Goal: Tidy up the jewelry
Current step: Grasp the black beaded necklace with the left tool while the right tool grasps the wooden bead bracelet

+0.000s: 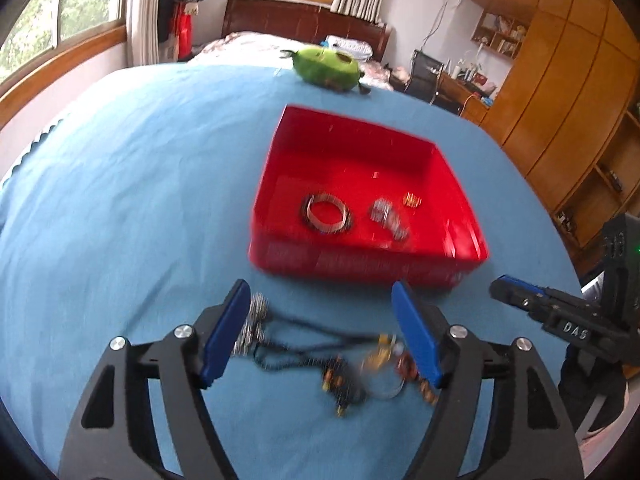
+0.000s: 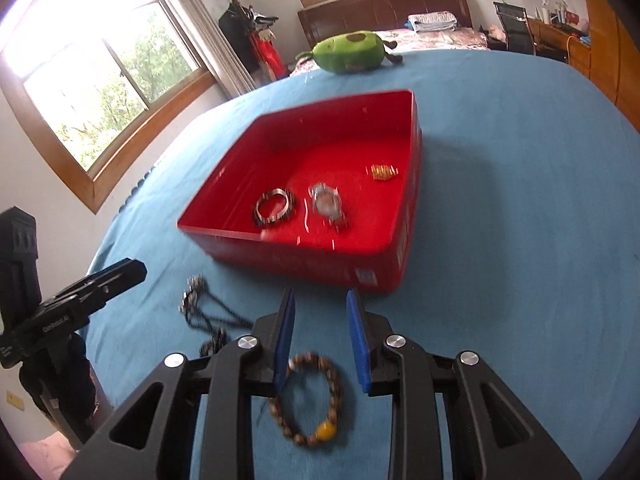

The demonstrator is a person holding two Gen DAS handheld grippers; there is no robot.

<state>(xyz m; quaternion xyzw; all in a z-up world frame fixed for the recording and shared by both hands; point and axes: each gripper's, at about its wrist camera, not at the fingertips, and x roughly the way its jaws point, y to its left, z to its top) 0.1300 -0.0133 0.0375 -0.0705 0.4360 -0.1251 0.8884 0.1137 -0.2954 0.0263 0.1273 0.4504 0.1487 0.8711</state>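
A red box sits on the blue cloth. Inside lie a silver bangle, a watch and a small gold piece. My left gripper is open above a black cord necklace with silver beads, just in front of the box. My right gripper is open over a brown bead bracelet with a yellow bead; that bracelet shows blurred in the left view. The right gripper shows at the left view's right edge.
A green plush toy lies at the cloth's far edge. The blue cloth spreads wide to both sides of the box. A bed, windows and wooden wardrobes stand beyond.
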